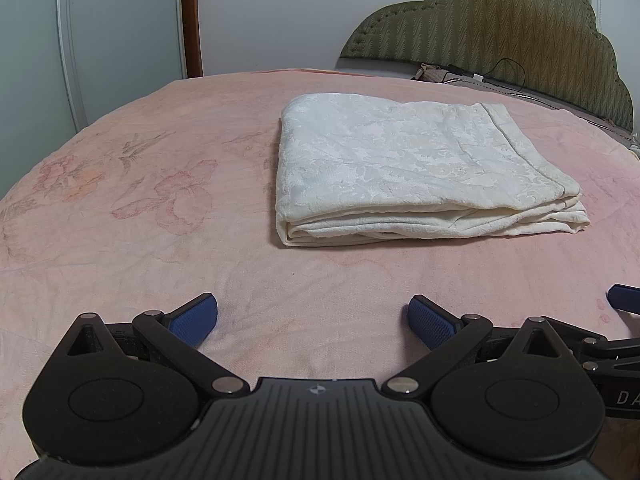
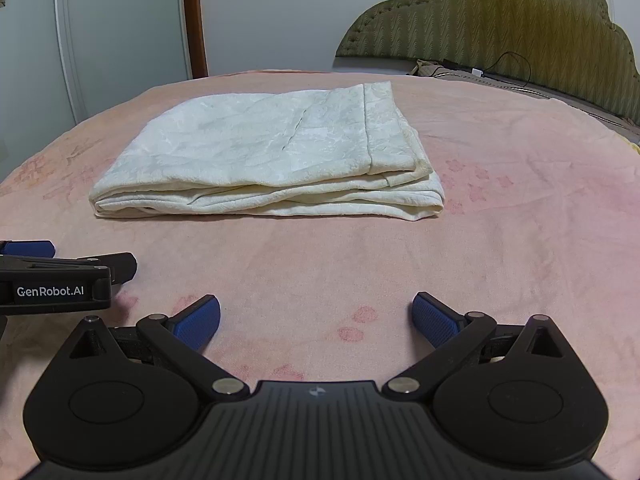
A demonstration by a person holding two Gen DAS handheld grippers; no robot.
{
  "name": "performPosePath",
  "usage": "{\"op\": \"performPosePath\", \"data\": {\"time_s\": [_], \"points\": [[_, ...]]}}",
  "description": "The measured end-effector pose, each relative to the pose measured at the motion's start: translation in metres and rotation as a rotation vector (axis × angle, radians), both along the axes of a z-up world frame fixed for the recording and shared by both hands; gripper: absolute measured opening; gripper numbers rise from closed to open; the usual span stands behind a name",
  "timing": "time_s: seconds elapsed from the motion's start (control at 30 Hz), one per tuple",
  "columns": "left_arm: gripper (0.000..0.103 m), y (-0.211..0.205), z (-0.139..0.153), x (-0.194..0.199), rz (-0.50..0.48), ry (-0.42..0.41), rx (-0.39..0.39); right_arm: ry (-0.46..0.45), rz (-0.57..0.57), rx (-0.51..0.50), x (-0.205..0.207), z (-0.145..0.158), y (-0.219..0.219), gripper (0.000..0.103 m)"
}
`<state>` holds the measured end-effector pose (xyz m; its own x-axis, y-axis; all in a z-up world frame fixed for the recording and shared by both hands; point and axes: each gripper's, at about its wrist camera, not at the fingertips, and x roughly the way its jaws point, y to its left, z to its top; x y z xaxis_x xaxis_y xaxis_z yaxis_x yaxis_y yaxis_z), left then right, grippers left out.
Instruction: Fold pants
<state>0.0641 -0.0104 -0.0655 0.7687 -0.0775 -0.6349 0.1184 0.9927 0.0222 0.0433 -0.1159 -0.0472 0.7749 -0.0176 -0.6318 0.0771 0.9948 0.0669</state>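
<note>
Both the left gripper (image 1: 313, 322) and the right gripper (image 2: 316, 320) sit side by side low over the pink bedspread (image 1: 120, 240), jaws spread wide, holding nothing. Ahead, well apart from both, the cream pants (image 1: 420, 172) lie as a neat layered stack. Folding looks finished; at most a final tidy remains.

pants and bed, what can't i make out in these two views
- Pants: in both views the inner layers and underside are hidden by the top fold; waistband and leg ends cannot be told apart.
- Right gripper: left wrist view, cut off by the right edge.
- Left gripper: right wrist view, cut off by the left edge.
- Items by the headboard: too small to identify.
</note>
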Motion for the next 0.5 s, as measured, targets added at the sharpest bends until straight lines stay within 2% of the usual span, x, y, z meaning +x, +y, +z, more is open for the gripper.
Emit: {"op": "performPosePath", "data": {"time_s": [0.5], "points": [[0.103,-0.0001,-0.0001,0.0000,0.000,0.000,0.000,0.001,0.002,-0.013,-0.0007,0.0000,0.0008,0.103]]}}
